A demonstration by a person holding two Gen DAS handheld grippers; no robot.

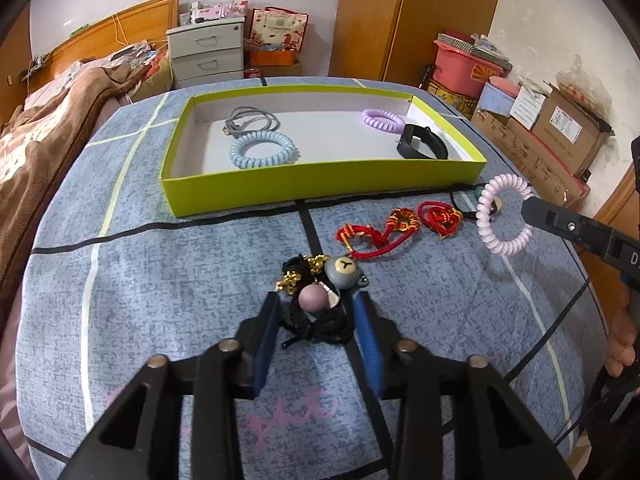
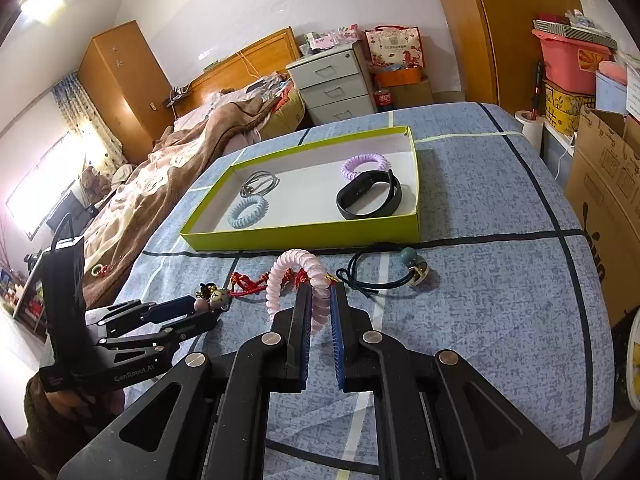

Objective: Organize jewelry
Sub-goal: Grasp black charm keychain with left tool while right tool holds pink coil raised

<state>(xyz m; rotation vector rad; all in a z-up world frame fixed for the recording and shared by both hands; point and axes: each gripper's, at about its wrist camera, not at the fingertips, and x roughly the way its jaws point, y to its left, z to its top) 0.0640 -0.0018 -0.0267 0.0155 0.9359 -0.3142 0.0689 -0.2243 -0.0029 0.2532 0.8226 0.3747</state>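
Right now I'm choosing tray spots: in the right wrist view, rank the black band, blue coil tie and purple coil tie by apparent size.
1. black band
2. blue coil tie; purple coil tie looks similar, and it lies farther back, so unranked.

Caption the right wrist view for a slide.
Right gripper holds a pink coil hair tie short of the green tray.

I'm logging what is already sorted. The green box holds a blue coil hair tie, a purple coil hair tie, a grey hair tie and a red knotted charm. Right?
Not quite. The fourth item in the green box is a black wristband, not a red charm, as the right wrist view shows. The blue coil hair tie, purple coil hair tie and grey hair tie are there.
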